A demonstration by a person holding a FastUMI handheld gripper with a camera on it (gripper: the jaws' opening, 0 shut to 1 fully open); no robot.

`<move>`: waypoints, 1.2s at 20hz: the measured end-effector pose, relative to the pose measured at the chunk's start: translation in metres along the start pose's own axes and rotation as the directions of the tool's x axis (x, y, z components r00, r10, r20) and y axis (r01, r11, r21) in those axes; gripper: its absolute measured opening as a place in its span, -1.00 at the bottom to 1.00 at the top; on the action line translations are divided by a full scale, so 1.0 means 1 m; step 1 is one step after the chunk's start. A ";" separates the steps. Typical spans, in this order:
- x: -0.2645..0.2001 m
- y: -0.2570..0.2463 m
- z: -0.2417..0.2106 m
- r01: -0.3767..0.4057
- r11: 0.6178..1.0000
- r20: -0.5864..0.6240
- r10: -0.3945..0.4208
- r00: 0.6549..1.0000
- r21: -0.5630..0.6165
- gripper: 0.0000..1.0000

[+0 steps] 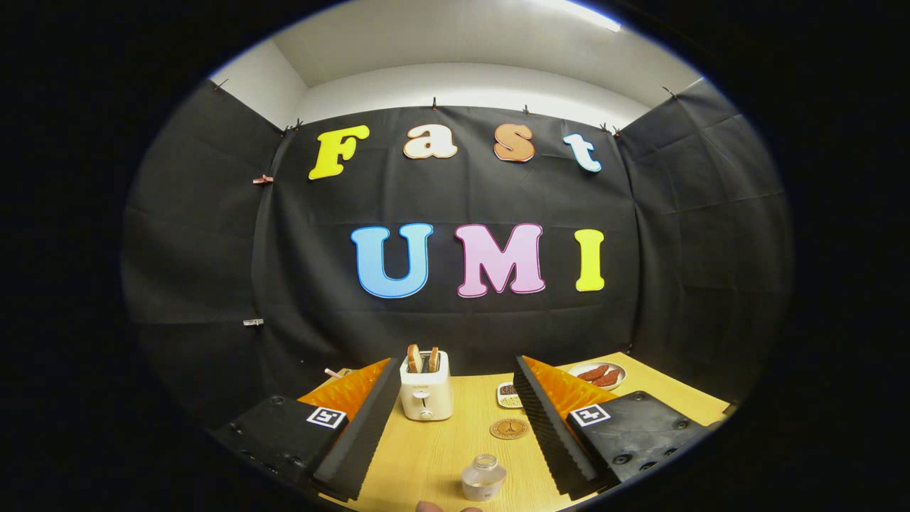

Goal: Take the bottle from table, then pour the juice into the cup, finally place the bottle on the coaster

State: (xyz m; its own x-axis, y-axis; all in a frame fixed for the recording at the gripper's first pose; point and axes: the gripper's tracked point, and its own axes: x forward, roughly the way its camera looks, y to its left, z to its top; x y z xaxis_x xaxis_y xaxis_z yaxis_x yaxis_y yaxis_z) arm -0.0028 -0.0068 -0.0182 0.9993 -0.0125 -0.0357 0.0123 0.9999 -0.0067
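My fingers stood wide apart, holding nothing, the gripper (455, 419) raised above the table (434, 455). The bottle (483, 478) stood upright on the wood between my fingers, low and close in, its mouth open with no cap that I could see. It looked clear, and I could not tell how much juice was in it. Nothing touched it, so I judged the first step, taking the bottle, not yet done. Pouring and setting it down were both left, so the whole task lay ahead.

The coaster (509, 428) lay bare just beyond the bottle, a little toward my right finger. I could not make out a cup.

Counting what I saw: one bottle, one coaster, one toaster (426, 395) beyond the bottle near my left finger, with two slices of toast (422, 358) standing in it. One small dish (507, 395) sat beyond the coaster, partly hidden by my right finger. One plate (598, 375) lay farther right, with what seemed two reddish pieces of food on it.
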 end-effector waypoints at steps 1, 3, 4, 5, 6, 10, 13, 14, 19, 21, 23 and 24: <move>0.000 0.001 -0.001 -0.001 1.000 0.001 0.001 1.000 0.002 0.96; 0.000 0.002 0.000 -0.009 1.000 0.014 0.009 1.000 0.025 0.96; -0.001 0.004 0.000 -0.016 0.999 0.027 0.015 1.000 0.043 0.96; -0.002 0.003 -0.002 -0.017 0.998 0.036 0.014 0.999 0.059 0.96; -0.003 0.001 -0.005 -0.014 0.997 0.044 0.011 0.999 0.070 0.96; -0.009 -0.010 -0.039 0.004 0.997 0.028 -0.007 1.000 0.083 0.94; -0.018 -0.023 -0.069 0.042 0.998 0.018 -0.043 0.999 0.042 0.94; -0.022 -0.026 -0.082 0.050 0.998 0.010 -0.050 0.999 0.026 0.94; -0.029 -0.037 -0.149 0.065 0.998 -0.054 -0.064 0.996 0.017 0.94; -0.027 -0.036 -0.175 0.055 0.998 -0.076 -0.054 0.996 0.012 0.94; -0.023 -0.036 -0.197 0.046 0.999 -0.091 -0.046 0.995 0.003 0.94; -0.021 -0.037 -0.208 0.043 0.999 -0.096 -0.043 0.994 0.001 0.94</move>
State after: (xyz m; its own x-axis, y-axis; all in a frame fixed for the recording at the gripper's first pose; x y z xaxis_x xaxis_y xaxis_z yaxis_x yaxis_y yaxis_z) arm -0.0320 -0.0446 -0.2252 0.9898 -0.0556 -0.1311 0.0552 0.9985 -0.0068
